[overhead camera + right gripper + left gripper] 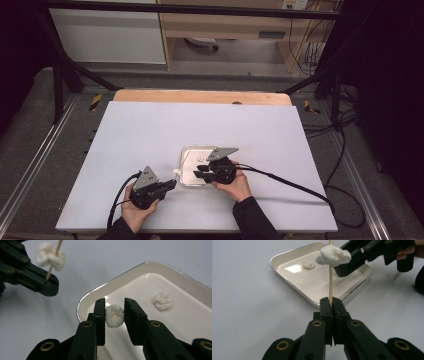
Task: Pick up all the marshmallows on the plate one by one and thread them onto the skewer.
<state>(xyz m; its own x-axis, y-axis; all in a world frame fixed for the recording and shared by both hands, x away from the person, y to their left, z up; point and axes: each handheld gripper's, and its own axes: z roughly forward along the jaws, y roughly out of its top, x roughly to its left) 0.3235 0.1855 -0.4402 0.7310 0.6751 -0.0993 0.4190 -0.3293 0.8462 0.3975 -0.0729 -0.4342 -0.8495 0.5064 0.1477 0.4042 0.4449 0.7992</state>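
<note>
Marshmallow [114, 315] sits pinched in my right gripper [114, 315] over the tray's [175, 272] near-left rim toward the desk's [150, 130] front edge, while my left gripper [331, 305] clamps the skewer [331, 280], bare desk all around.

Black jaws, white puffy pieces [114, 315], a pale wooden skewer [331, 277], a cream tray [130, 277] on a white table [150, 135].

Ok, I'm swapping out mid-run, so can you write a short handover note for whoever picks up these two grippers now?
Left gripper: shut on the wooden skewer, one white puff already threaded on it.
Right gripper: over the white tray, a second puff between its jaws; it touches one pad, whether it is clamped isn't clear.
Third puff: loose in the tray.
Left to do, probably: thread both remaining puffs.
</note>
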